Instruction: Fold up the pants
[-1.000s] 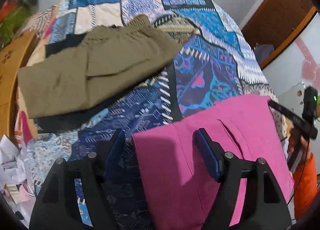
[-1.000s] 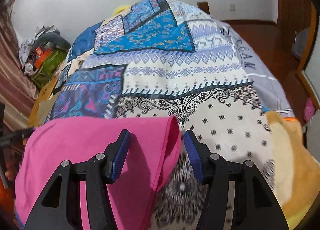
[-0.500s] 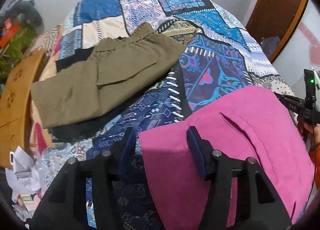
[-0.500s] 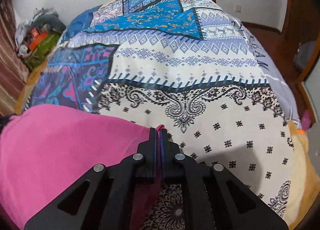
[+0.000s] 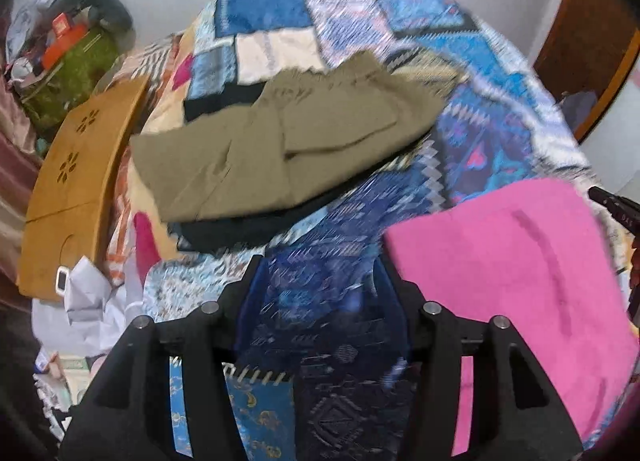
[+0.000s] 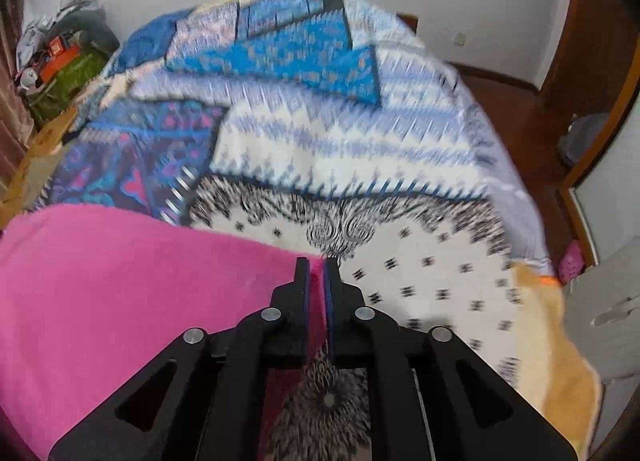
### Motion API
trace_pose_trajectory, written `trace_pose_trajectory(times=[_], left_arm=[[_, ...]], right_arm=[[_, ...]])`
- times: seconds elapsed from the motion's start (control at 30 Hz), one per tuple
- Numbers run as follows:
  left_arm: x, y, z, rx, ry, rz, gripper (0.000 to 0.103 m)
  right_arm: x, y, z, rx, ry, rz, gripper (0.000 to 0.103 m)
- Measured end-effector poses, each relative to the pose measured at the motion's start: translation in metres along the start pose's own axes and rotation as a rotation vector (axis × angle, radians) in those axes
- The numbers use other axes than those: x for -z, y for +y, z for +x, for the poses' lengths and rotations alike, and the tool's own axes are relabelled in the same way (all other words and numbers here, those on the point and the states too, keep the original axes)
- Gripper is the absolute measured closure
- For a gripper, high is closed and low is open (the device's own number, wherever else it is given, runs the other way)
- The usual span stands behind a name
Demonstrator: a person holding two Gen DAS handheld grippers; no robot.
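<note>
Pink pants (image 5: 508, 261) lie folded on the patterned bedspread (image 5: 488, 133). In the left wrist view they sit at the right, and my left gripper (image 5: 320, 285) is open and empty over the bedspread, just left of their near corner. In the right wrist view the pink pants (image 6: 120, 293) fill the lower left, and my right gripper (image 6: 317, 265) is shut on their right corner edge. Olive pants (image 5: 288, 145) lie folded farther back on the bed, on top of a dark garment (image 5: 240, 229).
A wooden board (image 5: 76, 185) and crumpled paper (image 5: 88, 301) lie at the bed's left side. Bags and clutter (image 5: 68, 57) stand by the far wall. An orange-yellow cloth (image 6: 560, 341) lies at the bed's right edge, with wooden floor and door frame (image 6: 592, 165) beyond.
My right gripper closed on the pink pants' corner edge and holds it. My left gripper shifted left off the pink pants, so its open fingers now frame bare bedspread.
</note>
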State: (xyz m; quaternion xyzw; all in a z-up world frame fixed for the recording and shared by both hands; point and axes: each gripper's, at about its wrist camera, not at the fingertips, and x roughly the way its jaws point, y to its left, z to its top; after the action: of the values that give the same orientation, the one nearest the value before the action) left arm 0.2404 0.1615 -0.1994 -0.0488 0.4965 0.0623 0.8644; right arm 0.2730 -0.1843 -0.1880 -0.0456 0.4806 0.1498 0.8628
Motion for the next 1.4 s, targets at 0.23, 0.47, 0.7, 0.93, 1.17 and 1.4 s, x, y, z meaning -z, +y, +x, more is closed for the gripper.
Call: trace_pose_trajectory(times=[0.23, 0.47, 0.7, 0.93, 1.17, 1.4], left_arm=[[-0.023, -0.051, -0.036, 0.105, -0.096, 0.109, 0.036], [-0.039, -0.088, -0.039, 0.208, -0.084, 0.178, 0.027], [-0.041, -0.109, -0.004, 0.223, 0.014, 0.222, 0.026], [-0.022, -0.113, 0.033, 0.174, 0.068, 0.272, 0.008], [-0.011, -0.106, 0.023, 0.169, 0.047, 0.275, 0.007], [0.014, -0.097, -0.001, 0.141, 0.024, 0.312, 0.007]], right_arm=[[-0.016, 0.031, -0.079, -0.082, -0.151, -0.061, 0.049], [-0.019, 0.088, -0.089, -0.236, -0.159, -0.139, 0.033], [-0.019, 0.128, -0.047, -0.305, -0.030, -0.204, 0.030], [0.002, 0.137, -0.009, -0.302, 0.092, -0.258, 0.026], [0.019, 0.127, -0.020, -0.316, 0.115, -0.266, 0.023], [0.043, 0.113, -0.038, -0.304, 0.099, -0.205, 0.022]])
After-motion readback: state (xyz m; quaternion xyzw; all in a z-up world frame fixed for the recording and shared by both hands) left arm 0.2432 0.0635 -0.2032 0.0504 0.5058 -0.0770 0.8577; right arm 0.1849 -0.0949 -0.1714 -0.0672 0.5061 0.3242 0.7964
